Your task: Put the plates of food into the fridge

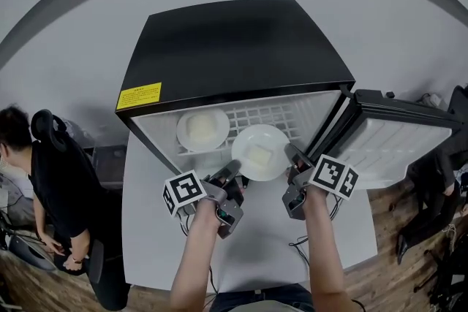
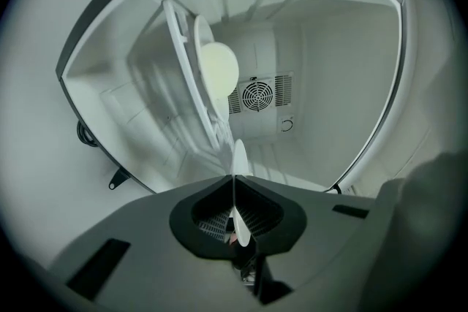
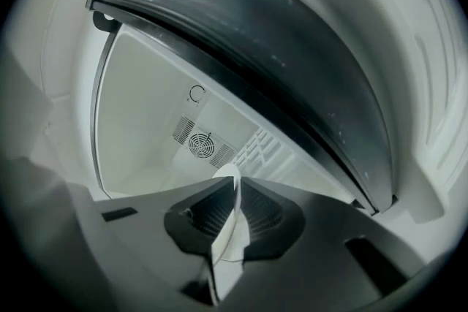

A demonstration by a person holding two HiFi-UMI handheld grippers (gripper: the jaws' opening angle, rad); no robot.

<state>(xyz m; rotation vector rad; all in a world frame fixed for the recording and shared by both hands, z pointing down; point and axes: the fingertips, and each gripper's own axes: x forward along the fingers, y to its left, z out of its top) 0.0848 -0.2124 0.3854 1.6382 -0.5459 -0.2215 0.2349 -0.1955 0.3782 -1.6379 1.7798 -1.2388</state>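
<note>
A white plate with a pale square of food hangs at the mouth of the open black fridge. My left gripper is shut on its near-left rim and my right gripper is shut on its right rim. In the left gripper view the plate shows edge-on between the closed jaws, and likewise in the right gripper view, where the plate is pinched. A second plate with pale food rests on the wire shelf inside, at the left; it appears as the second plate ahead of the left gripper.
The fridge door stands swung open to the right, close beside my right gripper. The fridge sits on a white table. A person in black crouches at the left. A round fan vent is on the fridge's back wall.
</note>
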